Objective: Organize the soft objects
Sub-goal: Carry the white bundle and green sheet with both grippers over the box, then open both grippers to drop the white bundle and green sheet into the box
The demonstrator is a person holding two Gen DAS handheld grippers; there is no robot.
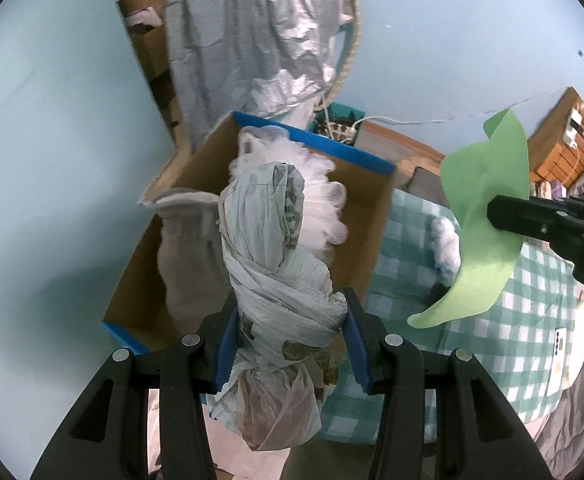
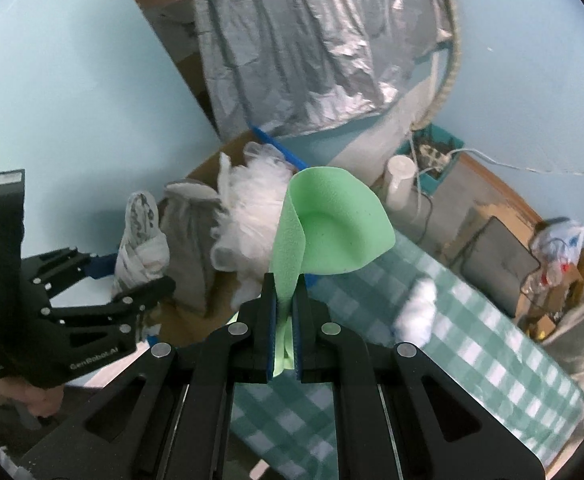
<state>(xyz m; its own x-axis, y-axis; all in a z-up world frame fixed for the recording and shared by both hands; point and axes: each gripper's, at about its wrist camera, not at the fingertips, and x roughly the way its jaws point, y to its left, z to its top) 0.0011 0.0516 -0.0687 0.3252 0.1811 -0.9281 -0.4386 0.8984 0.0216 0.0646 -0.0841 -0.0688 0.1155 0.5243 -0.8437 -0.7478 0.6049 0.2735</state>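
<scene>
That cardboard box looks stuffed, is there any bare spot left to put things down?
Inside the cardboard box, bare room shows along the right wall beside the white fluff; the left side is crowded by a grey pouch. The checked cloth is bare beyond the white tuft.

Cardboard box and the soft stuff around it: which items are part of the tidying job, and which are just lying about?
Job:
- knotted plastic bag in left gripper
- green foam sheet in right gripper
- cardboard box
- white fluffy mesh
- grey cloth
- white fluff

Lying about:
- silver cover
- power strip
- checked cloth
</scene>
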